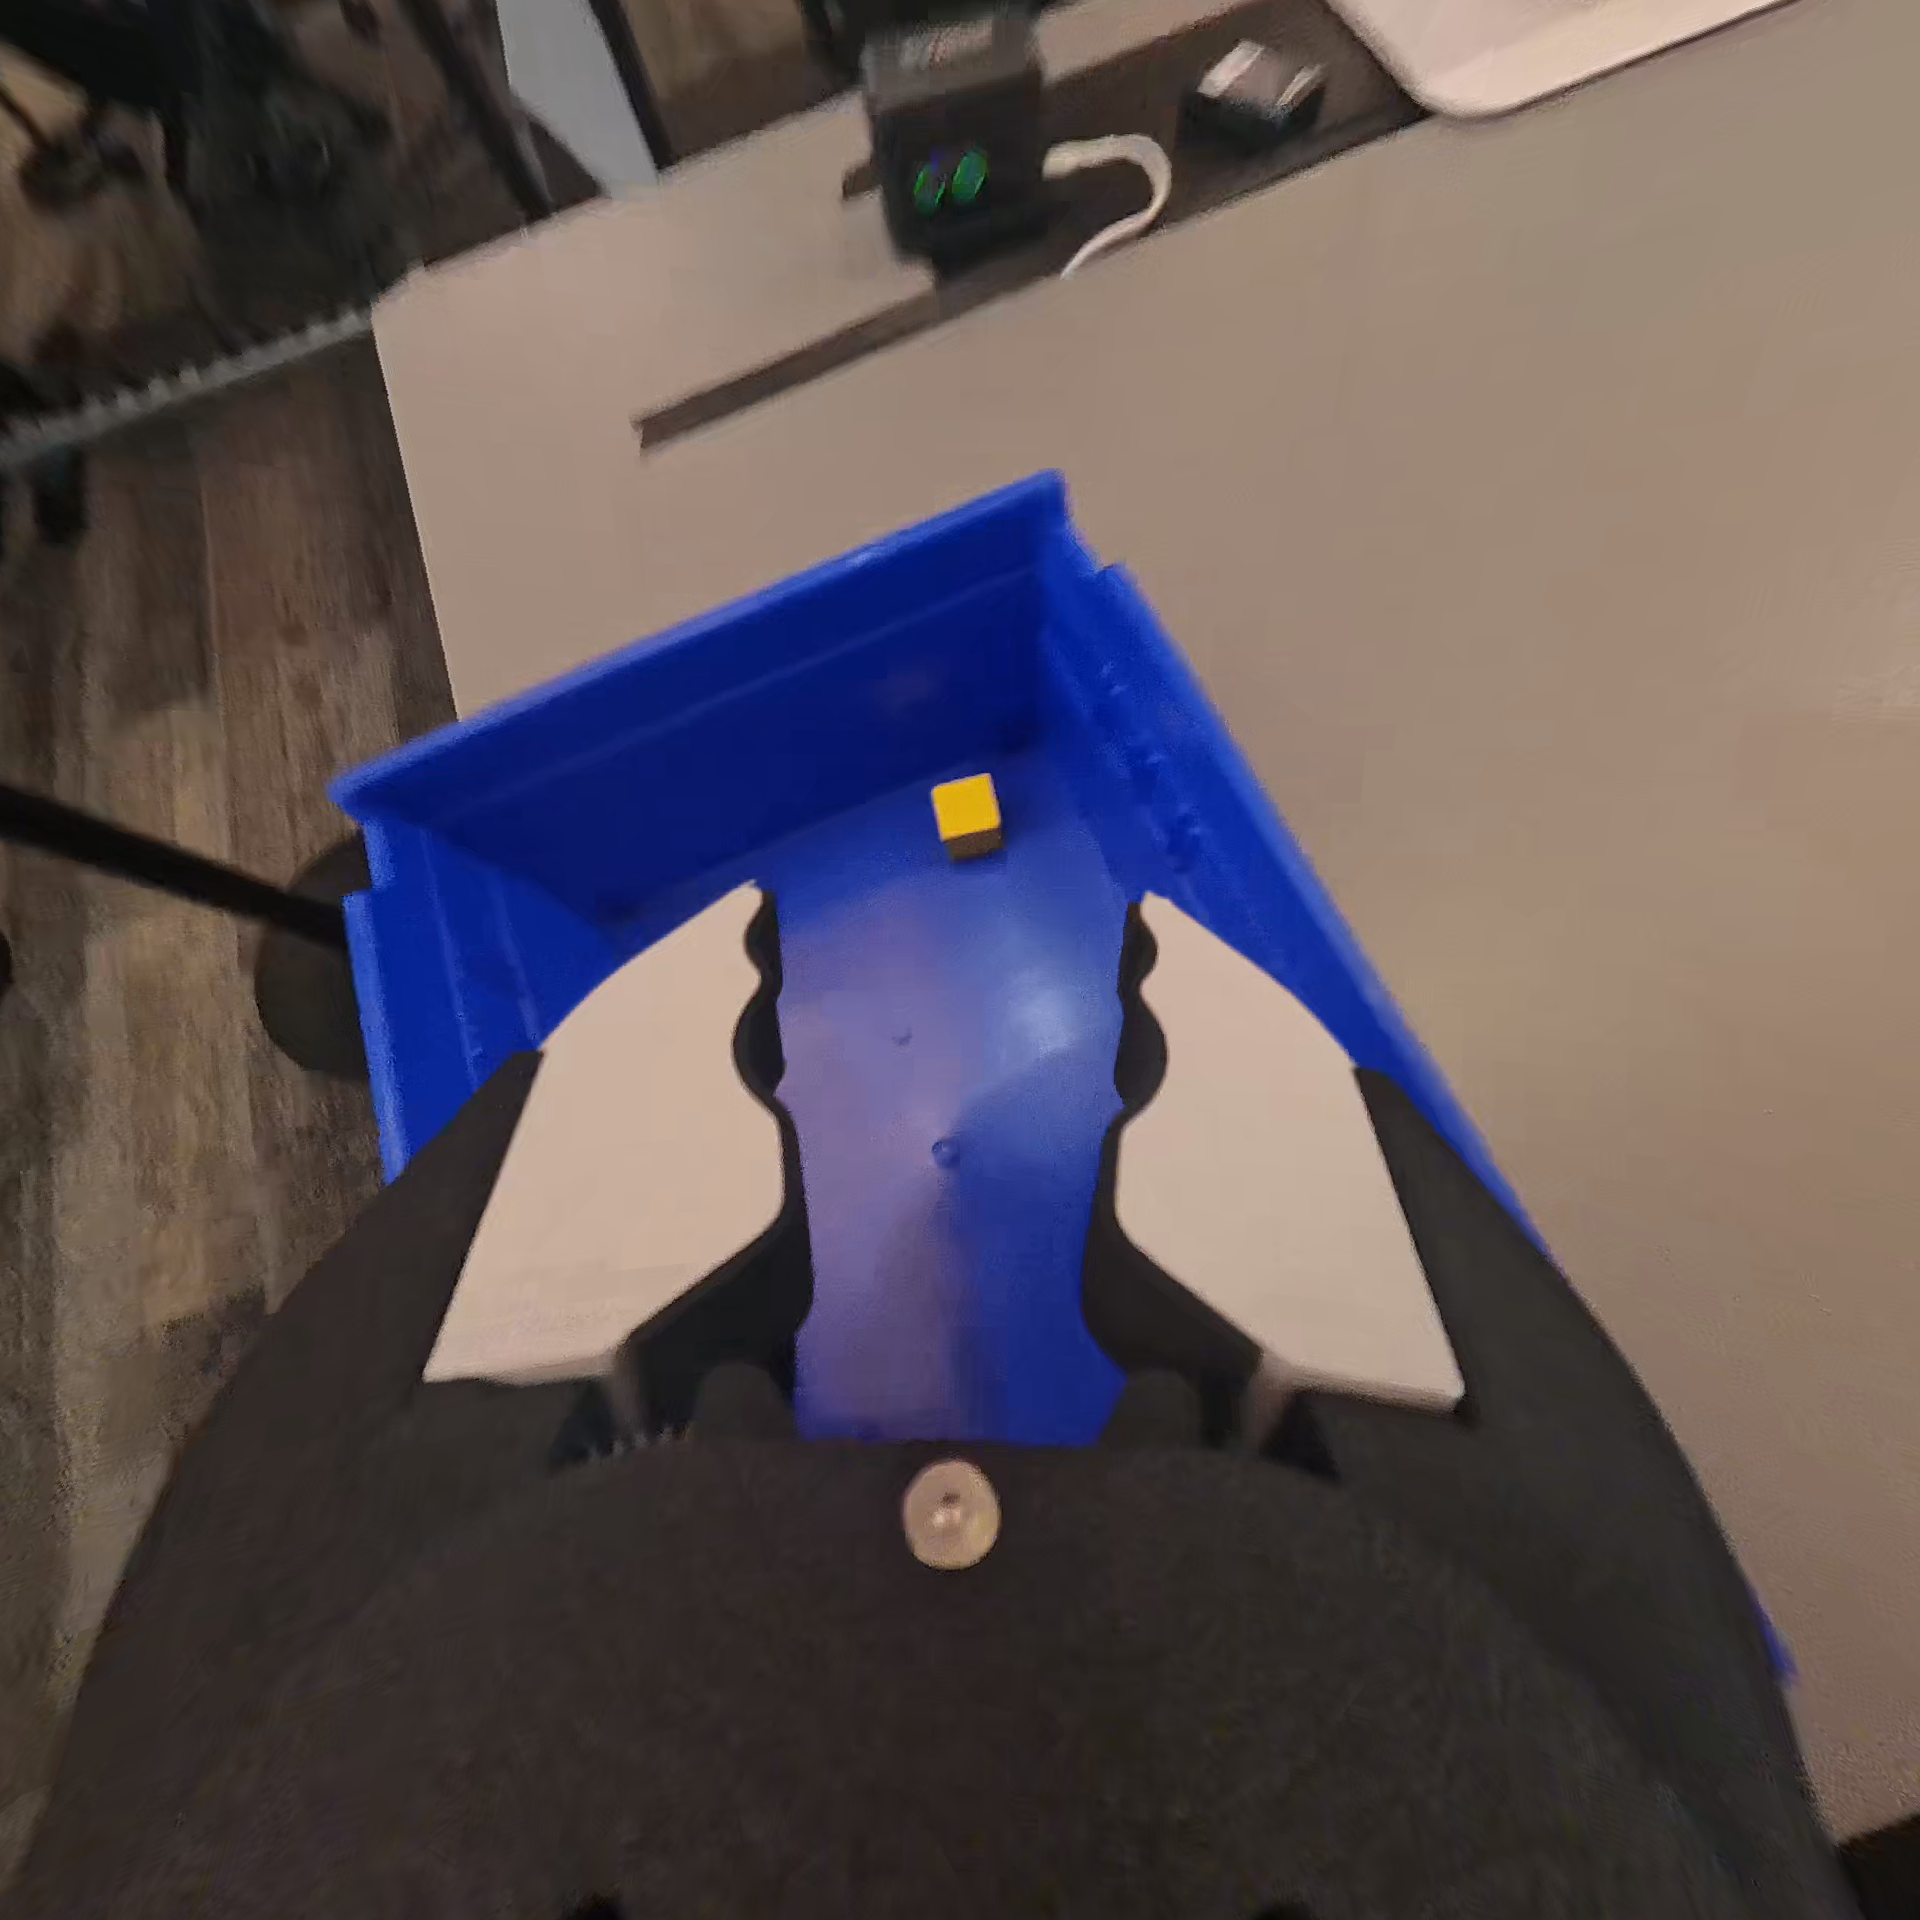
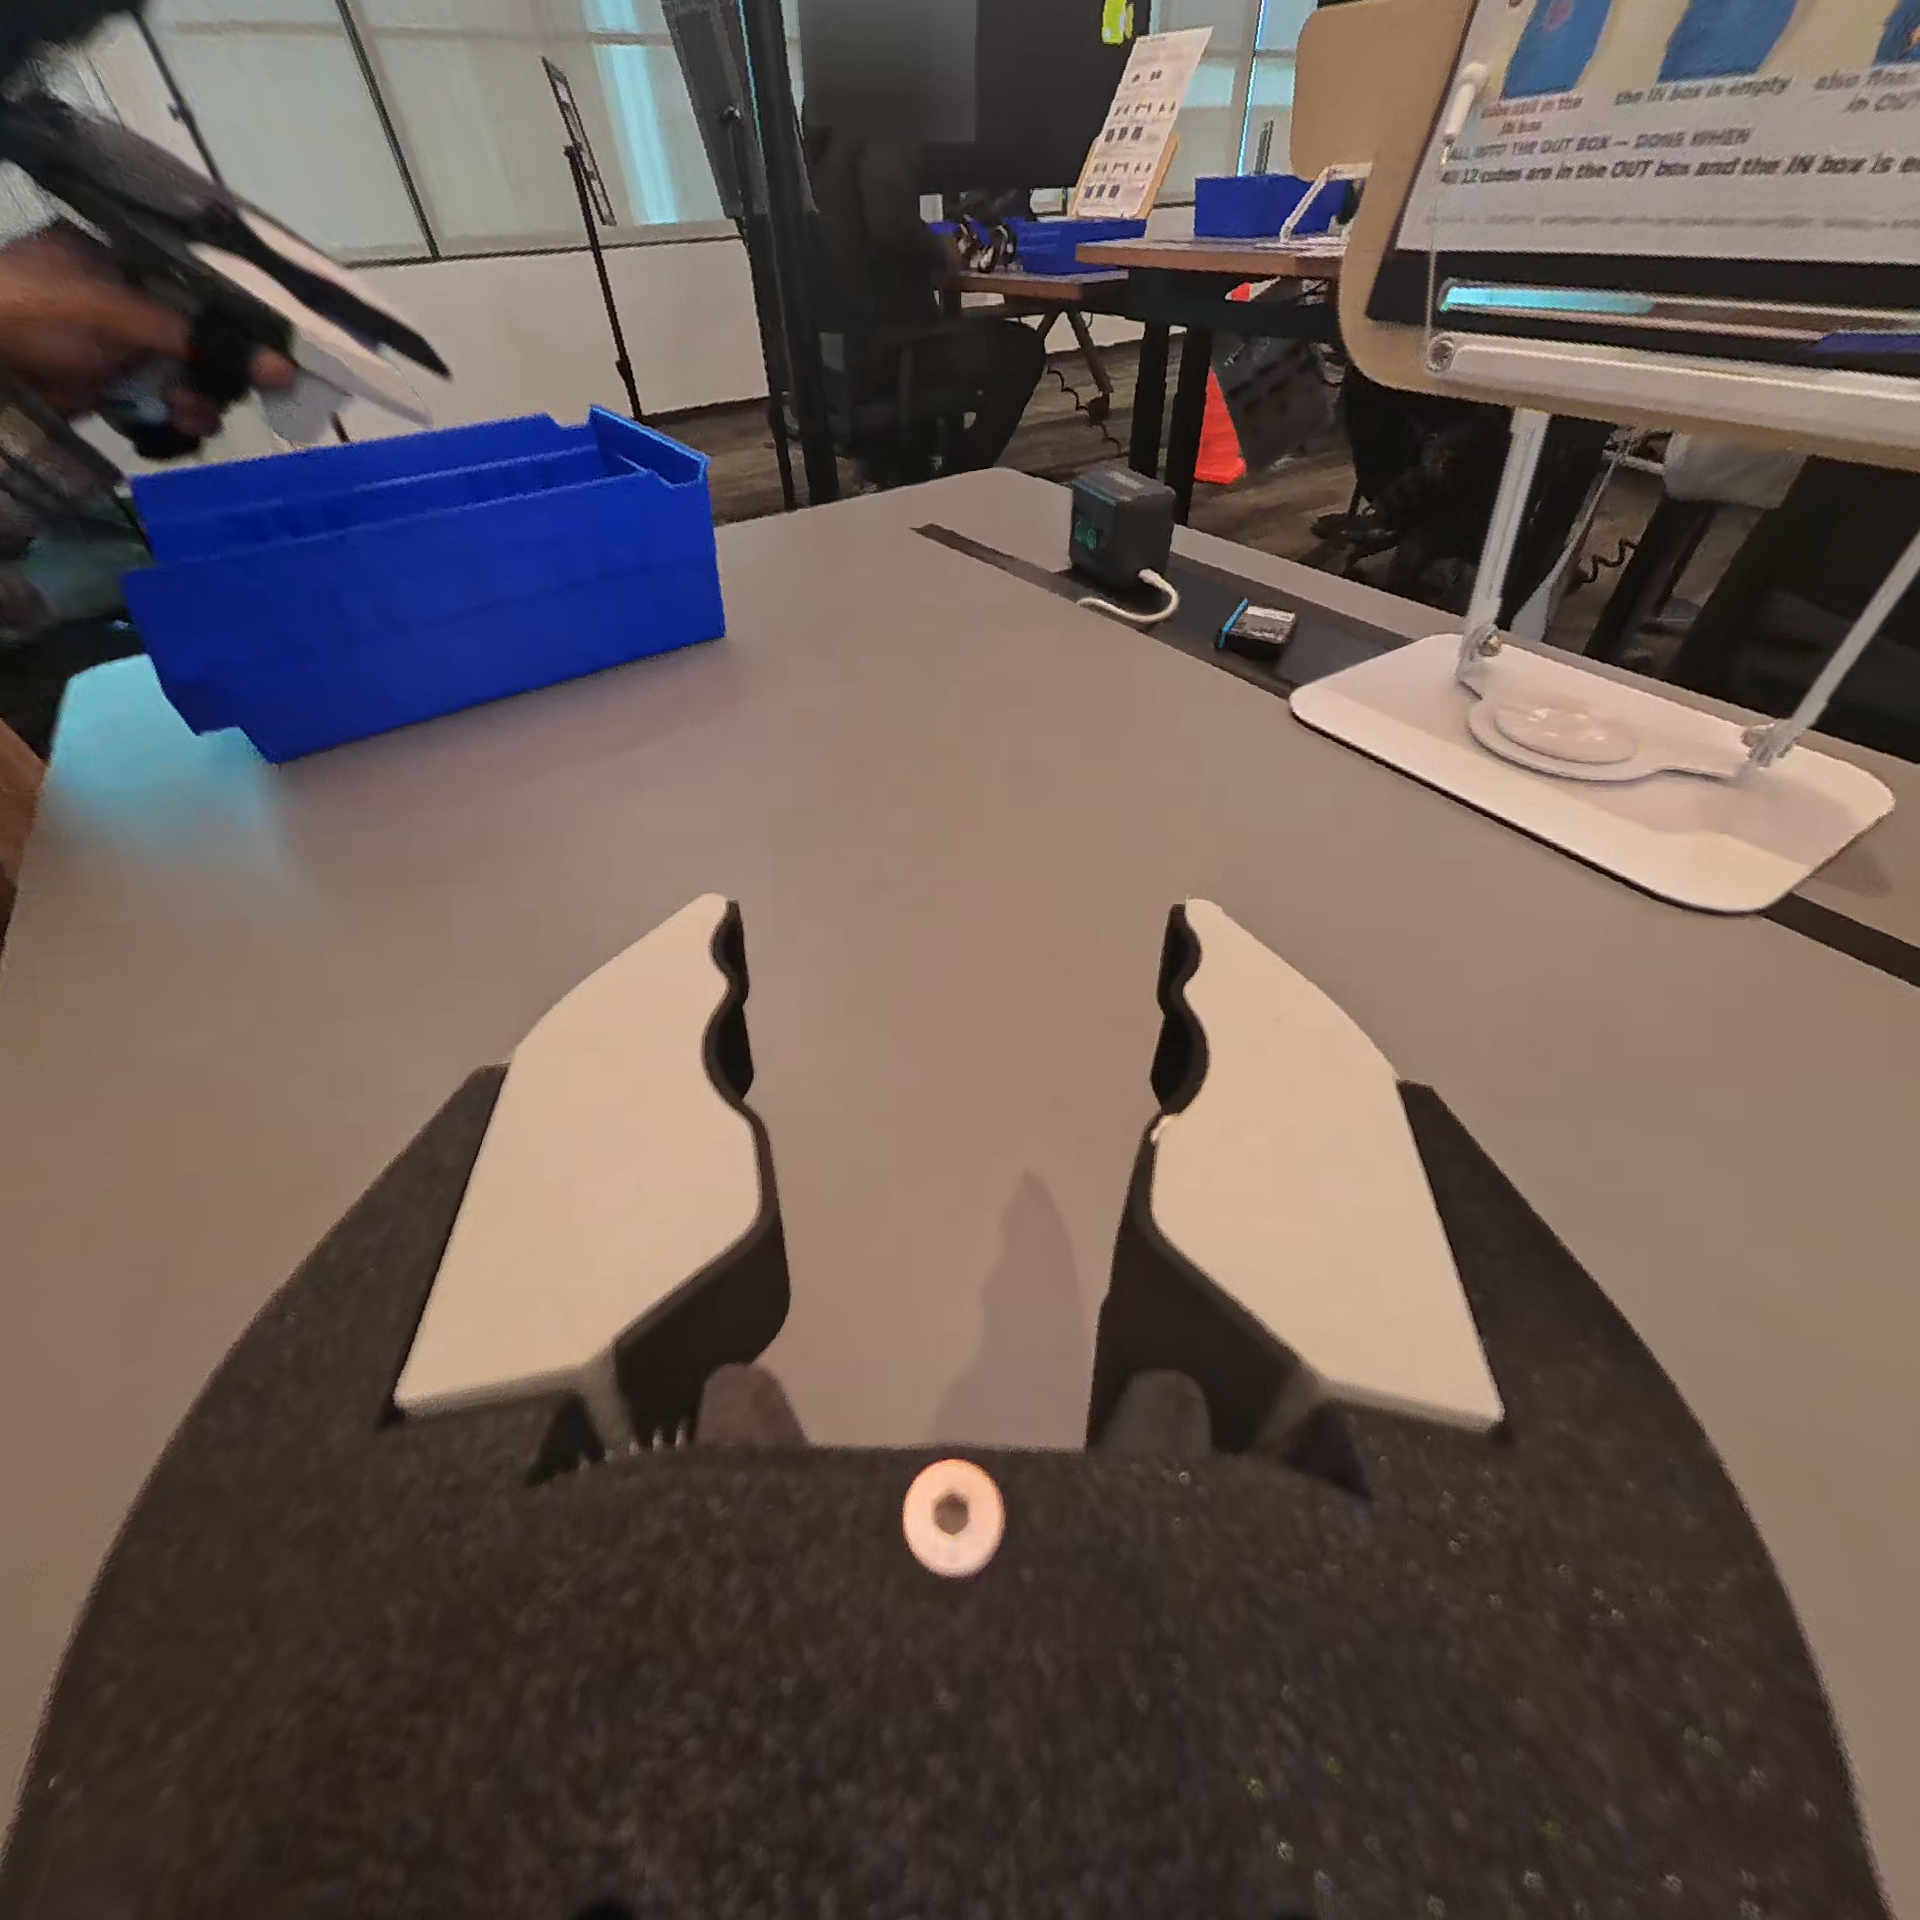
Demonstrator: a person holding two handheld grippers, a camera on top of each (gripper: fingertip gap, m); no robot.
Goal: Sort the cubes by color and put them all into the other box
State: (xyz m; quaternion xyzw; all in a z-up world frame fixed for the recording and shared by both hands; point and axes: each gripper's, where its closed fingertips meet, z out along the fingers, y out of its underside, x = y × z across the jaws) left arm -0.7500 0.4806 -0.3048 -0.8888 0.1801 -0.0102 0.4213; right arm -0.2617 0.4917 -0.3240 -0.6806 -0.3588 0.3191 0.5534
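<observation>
Left claw [image 1: 945,914]: jaws parted wide, nothing between them, poised above the open top of the blue box [image 1: 727,686] and pointing down into it. The box floor shows through the gap between the two fingers. One yellow cube [image 1: 966,812] lies on that floor, beyond the fingertips and near the box's far right corner, apart from both walls; its lower side face looks dark. No other cube can be made out in the part of the box that shows. The view is motion-blurred.

Right claw [image 2: 951,914]: jaws likewise spread wide and holding nothing, held low over bare grey bench [image 2: 935,727], well apart from the blue box [image 2: 436,603]. Seen from here the box stands at the bench's far left corner, and its interior is hidden by the near wall, though a raised inner wall or ledge shows along the far side. The left claw [image 2: 416,358], gripped in a person's hand [image 2: 94,332], hangs just above the box's left end.

Beyond the box to the right, along a dark strip in the bench, sit a small black device [image 2: 1117,525] with a white cable [image 2: 1143,603] and a small dark block [image 2: 1257,627]. Farther right again, a white stand [image 2: 1621,790] with a flat base carries a board with a printed sheet [image 2: 1683,135]. More benches with blue boxes and an orange cone [image 2: 1218,431] lie in the room behind.
</observation>
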